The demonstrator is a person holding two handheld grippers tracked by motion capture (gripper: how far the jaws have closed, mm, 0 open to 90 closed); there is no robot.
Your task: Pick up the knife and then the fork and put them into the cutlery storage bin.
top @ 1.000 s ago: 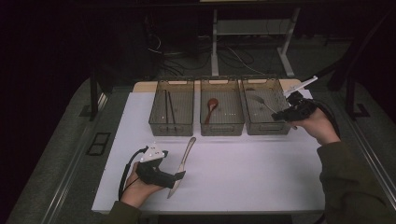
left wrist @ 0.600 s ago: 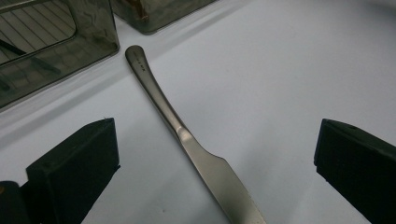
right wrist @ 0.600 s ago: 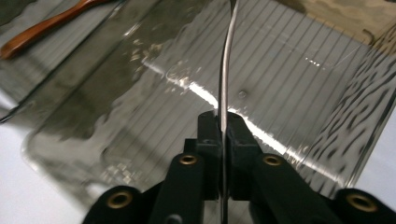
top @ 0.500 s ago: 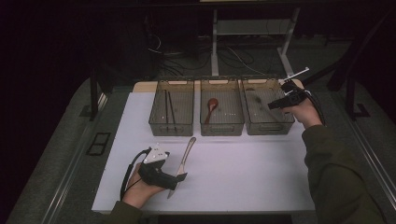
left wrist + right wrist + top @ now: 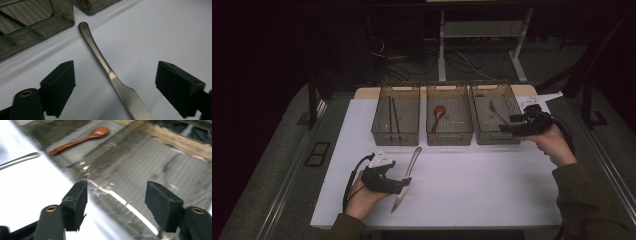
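The knife is straddled lengthwise by the left gripper, jaws just narrowing, untouched; the right gripper is released, opening, empty.

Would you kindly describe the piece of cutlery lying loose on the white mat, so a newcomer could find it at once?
Start at the white mat with three clear bins along its far edge. In front of the left bin, near the left gripper, lies a metal table knife, handle towards the bins. It is the one utensil outside a bin; in the left gripper view it lies between the open jaws, untouched.
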